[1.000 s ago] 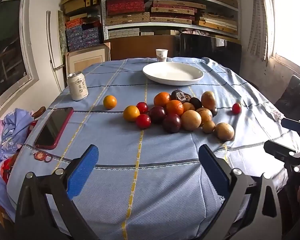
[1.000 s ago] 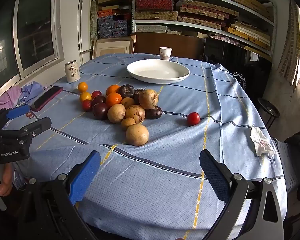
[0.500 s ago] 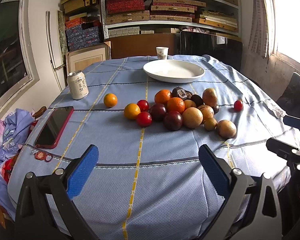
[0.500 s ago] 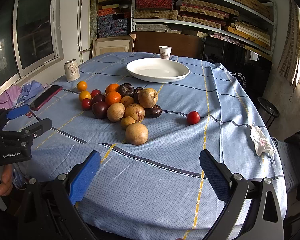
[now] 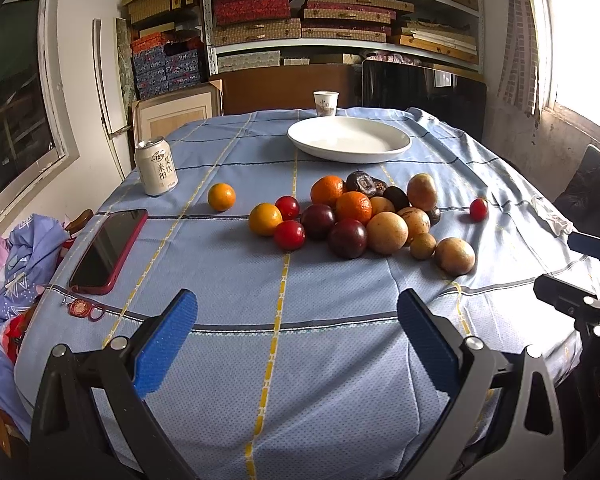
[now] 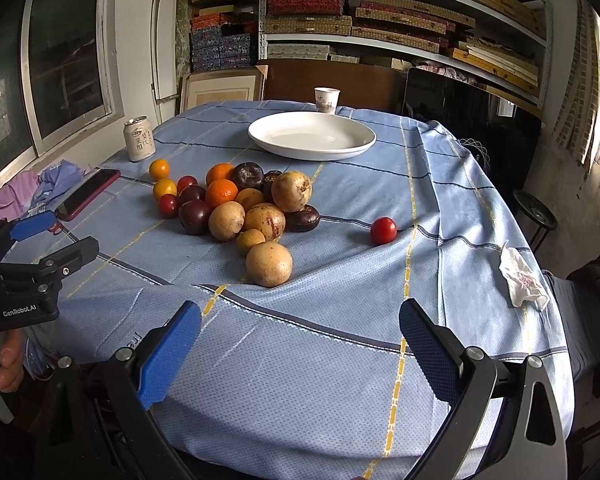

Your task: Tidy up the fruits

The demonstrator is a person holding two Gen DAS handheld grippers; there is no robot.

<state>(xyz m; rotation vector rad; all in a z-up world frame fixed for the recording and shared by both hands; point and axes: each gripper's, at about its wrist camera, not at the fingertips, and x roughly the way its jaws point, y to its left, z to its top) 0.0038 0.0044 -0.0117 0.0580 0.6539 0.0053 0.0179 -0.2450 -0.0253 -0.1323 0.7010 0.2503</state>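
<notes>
Both sets of jaws stand spread wide with nothing between them: the left gripper [image 5: 296, 332] hangs over the near edge of the table [image 5: 340, 380], and the right gripper [image 6: 300, 336] does the same further along that edge.

Going left to right in the left wrist view: a bundle of cloth [image 5: 16, 264] off the table's left side, a red-cased phone [image 5: 108, 250] with a small keyring [image 5: 82, 309] just beside its near end, a drink can [image 5: 156, 166], a lone orange [image 5: 221, 197], then the fruit pile [image 5: 360, 216], with a stray red fruit [image 5: 478, 209] well apart on its right. The keyring shows only here.

The right wrist view alone shows the crumpled tissue [image 6: 520, 280] plainly at the table's right edge, a dark stool [image 6: 536, 210] beyond it, and a hand [image 6: 8, 360] gripping the left gripper's handle.

Behind the pile sits the white plate [image 6: 312, 152], bare inside, with a paper cup [image 6: 326, 100] near the far edge.

Open cloth lies between both grippers and the fruit, and between the pile and the plate. The right half of the table holds only the stray red fruit and the tissue.
</notes>
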